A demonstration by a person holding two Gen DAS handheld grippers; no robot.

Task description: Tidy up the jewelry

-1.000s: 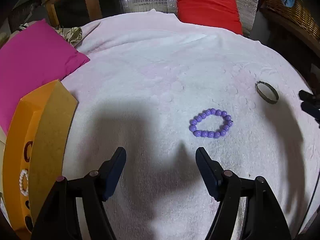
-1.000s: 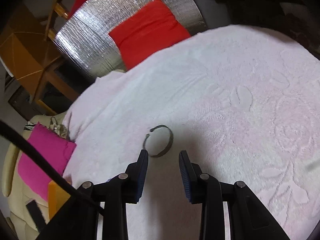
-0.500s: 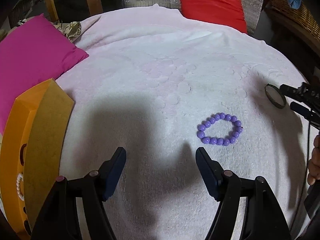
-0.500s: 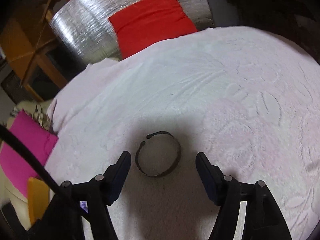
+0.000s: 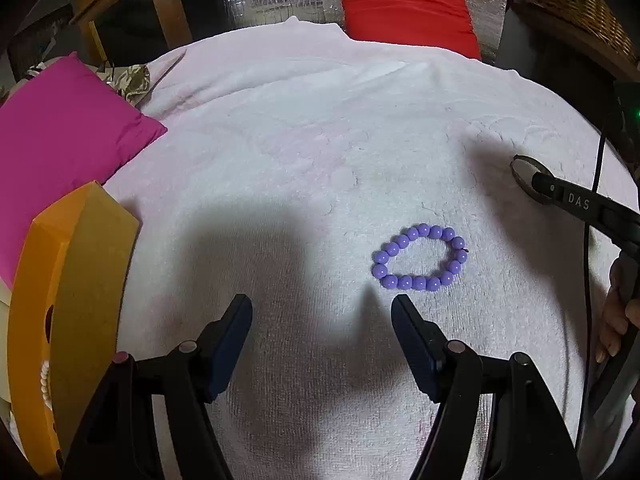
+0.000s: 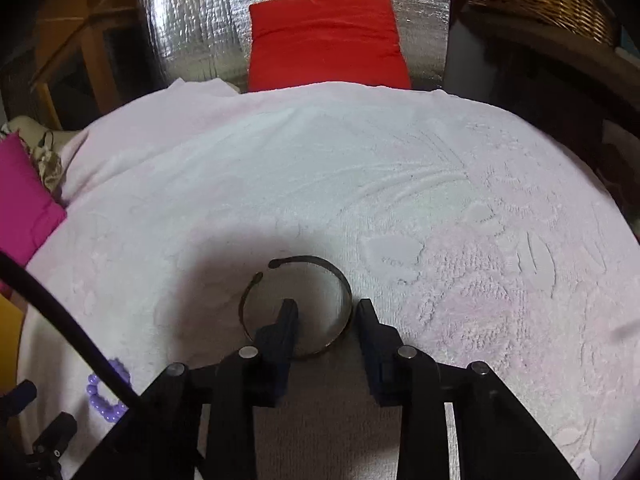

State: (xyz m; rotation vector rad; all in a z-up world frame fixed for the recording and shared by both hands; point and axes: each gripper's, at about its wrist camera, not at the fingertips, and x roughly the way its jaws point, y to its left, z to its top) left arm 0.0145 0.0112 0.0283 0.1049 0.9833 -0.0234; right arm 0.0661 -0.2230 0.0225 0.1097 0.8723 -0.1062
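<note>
A purple bead bracelet [image 5: 405, 282] lies on the white towel [image 5: 300, 140], just ahead of my left gripper [image 5: 320, 304] and to its right. That gripper hangs open above the towel with nothing between its fingers. A dark metal cuff bangle [image 6: 316, 259] lies flat on the towel under my right gripper [image 6: 326, 306]. One finger stands inside the ring and the other just outside its right wall. The jaws are closing with that wall between them, and a gap still shows at the inner pad. In the left wrist view the cuff [image 5: 516, 170] is partly hidden behind a right gripper finger.
An orange jewelry box [image 5: 72, 280] stands at the left edge with a white pearl strand [image 5: 44, 380] in it. A pink pillow [image 5: 60, 120] lies at the left and a red pillow [image 5: 404, 4] at the back. A person's hand [image 5: 616, 320] holds the right gripper.
My right gripper swung round, came down over the cuff, spread wide, then narrowed with one finger inside the ring. The left gripper has stayed open and hardly moved.
</note>
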